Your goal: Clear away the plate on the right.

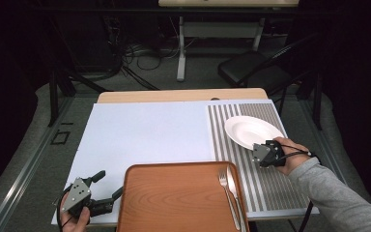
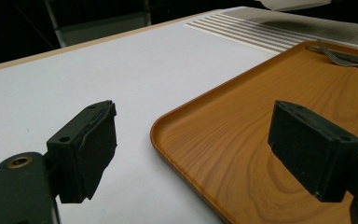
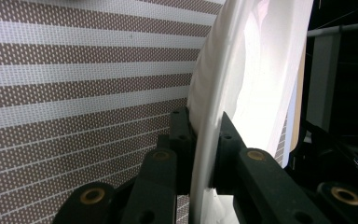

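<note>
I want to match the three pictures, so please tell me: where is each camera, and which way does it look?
High view: above the person's side, looking forward and down at the table; both forearms show.
Left gripper view: on the left hand-held gripper, open, facing the tray.
Right gripper view: on the right hand-held gripper, clamping the plate.
Shared: the striped mat, tray and plate.

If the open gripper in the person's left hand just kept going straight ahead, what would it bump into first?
Probably the near-left corner of the wooden tray, which lies between and ahead of the left gripper; height above it is unclear.
</note>
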Tool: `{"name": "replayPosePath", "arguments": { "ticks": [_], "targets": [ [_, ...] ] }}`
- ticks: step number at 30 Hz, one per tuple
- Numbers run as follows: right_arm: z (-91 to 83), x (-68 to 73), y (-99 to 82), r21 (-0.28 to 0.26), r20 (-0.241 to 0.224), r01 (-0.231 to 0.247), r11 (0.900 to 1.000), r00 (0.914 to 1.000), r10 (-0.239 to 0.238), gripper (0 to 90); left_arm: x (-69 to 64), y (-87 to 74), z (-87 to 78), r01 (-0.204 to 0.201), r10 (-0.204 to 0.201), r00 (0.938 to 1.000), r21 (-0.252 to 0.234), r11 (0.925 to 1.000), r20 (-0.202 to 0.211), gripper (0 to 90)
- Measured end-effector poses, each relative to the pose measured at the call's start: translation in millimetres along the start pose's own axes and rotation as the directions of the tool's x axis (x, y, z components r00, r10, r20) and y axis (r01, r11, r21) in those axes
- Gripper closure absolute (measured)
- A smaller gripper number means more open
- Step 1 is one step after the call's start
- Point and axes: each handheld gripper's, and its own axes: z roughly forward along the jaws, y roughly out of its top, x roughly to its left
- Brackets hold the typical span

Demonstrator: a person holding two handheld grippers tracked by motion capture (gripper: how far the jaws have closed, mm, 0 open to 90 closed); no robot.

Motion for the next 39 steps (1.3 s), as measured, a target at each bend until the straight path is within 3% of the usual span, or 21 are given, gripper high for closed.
{"name": "replayPosePath", "arguments": {
  "ticks": [10,19,28,39],
  "targets": [
    [-9.8,-2.1,1.4,-0.012,0.013,0.006,0.9999,0.9999,-0.006,81.7,0.2,-0.1,-0.1,0.0,0.0,1.0,0.001,1.0,-0.001,15.7],
    [-18.5,0.4,15.2,-0.038,0.015,0.068,0.997,0.9976,-0.067,81.7,0.1,-0.2,0.1,-0.004,0.004,1.0,0.003,1.0,0.0,15.7],
    [-32.3,6.7,34.8,-0.092,0.015,0.137,0.9863,0.9905,-0.137,81.6,0.1,-0.4,-0.8,-0.007,0.007,1.0,0.005,1.0,-0.002,15.7],
    [-47.5,21.2,54.2,-0.133,0.008,0.179,0.9748,0.9836,-0.18,81.5,-0.2,-0.3,-0.2,-0.007,0.007,1.0,0.006,1.0,-0.001,15.7]
  ]
}}
